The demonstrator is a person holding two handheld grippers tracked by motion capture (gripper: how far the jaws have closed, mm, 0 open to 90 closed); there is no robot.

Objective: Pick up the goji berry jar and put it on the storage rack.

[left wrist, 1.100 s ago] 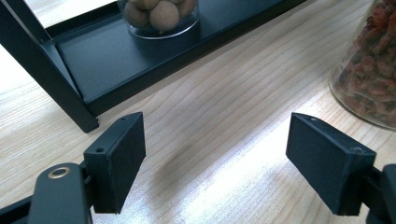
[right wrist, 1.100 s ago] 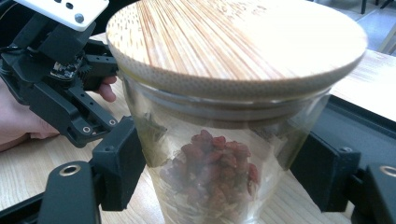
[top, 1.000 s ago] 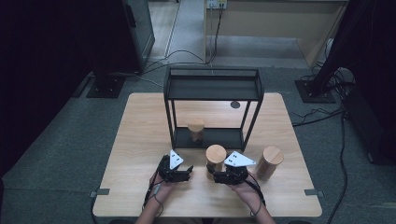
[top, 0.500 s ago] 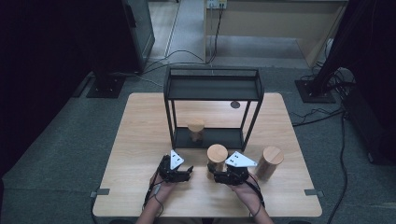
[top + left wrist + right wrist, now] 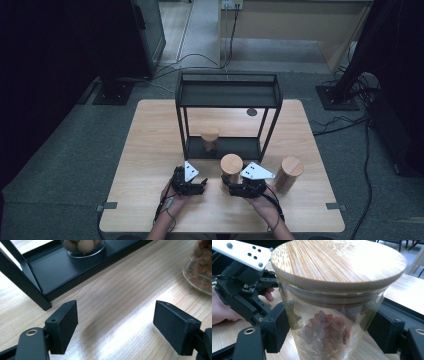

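— Wooden table [image 5: 150, 150], black shelf rack [image 5: 227, 92] at its back. Where's the jar?
— That jar [image 5: 332, 322] stands upright near the front edge, clasped by the right gripper [image 5: 239, 187].
— And the left gripper [image 5: 115, 332]?
— Parted jaws, bare wood between.

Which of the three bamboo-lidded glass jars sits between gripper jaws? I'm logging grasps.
The middle glass jar with the bamboo lid, holding red dried berries, sits between the right gripper jaws; the others stand apart.

A black shelf rack [image 5: 227, 95] holds one jar [image 5: 210, 139]; another jar [image 5: 289, 173] stands right.
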